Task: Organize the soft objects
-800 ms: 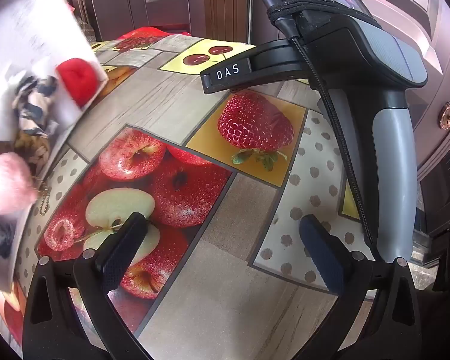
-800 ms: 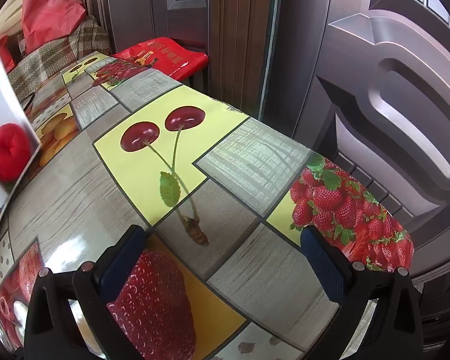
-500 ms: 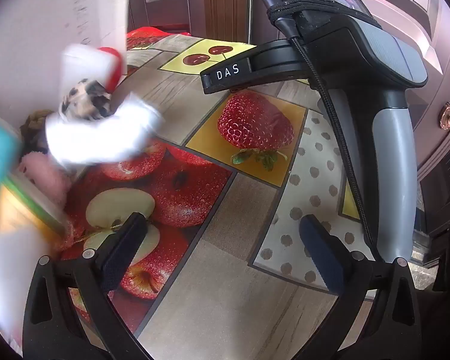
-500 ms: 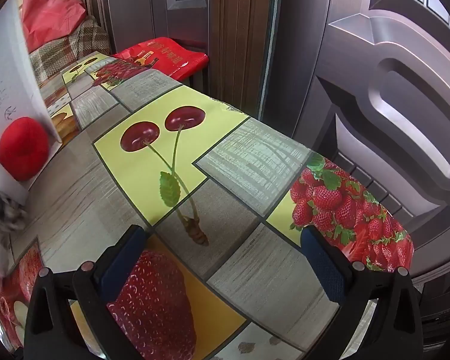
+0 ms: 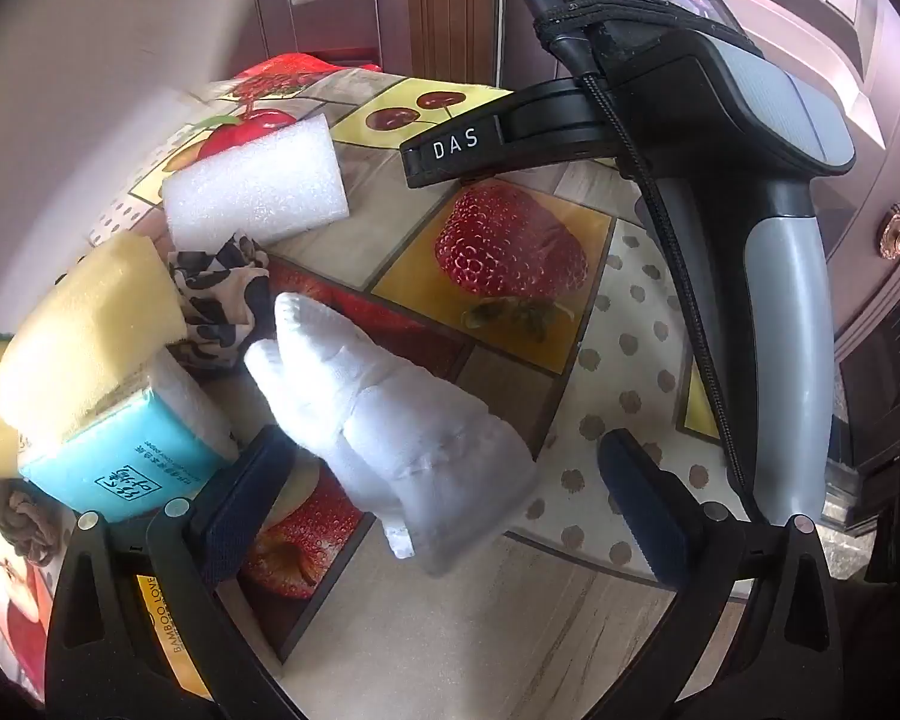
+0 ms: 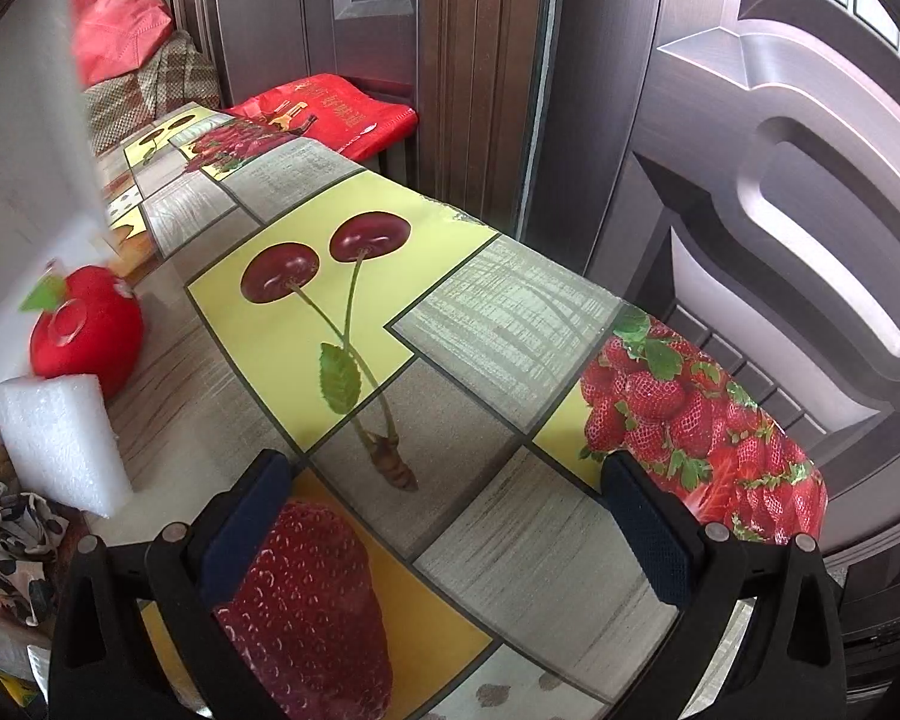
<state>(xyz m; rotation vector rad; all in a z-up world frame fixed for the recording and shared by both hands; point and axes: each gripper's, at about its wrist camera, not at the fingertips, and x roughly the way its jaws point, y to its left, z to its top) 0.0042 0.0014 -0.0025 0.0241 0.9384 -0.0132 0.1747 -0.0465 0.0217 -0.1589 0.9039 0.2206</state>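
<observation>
Several soft things lie in a heap on the left of the fruit-print table (image 5: 630, 336). A white cloth glove (image 5: 402, 438) reaches in between the fingers of my left gripper (image 5: 444, 480), which is open and not pressing it. Behind it are a white foam block (image 5: 258, 186), a black-and-white patterned cloth (image 5: 222, 294), a yellow sponge (image 5: 84, 348) and a blue tissue pack (image 5: 120, 468). My right gripper (image 6: 450, 516) is open over bare tablecloth. To its left sit a red plush apple (image 6: 84, 330), the foam block (image 6: 60, 438) and the patterned cloth (image 6: 12, 540).
A blurred white board (image 5: 90, 60) fills the upper left. A brown braided item (image 5: 18, 516) lies by the tissue pack. The right gripper's handle (image 5: 780, 312) stands at the right. The table's far edge (image 6: 810, 516) meets dark doors (image 6: 750, 180); a red bag (image 6: 330, 114) lies beyond.
The white board tipped up on the left and the soft things slid off it onto the table; the glove has landed between the left fingers. Both grippers stayed still and open.
</observation>
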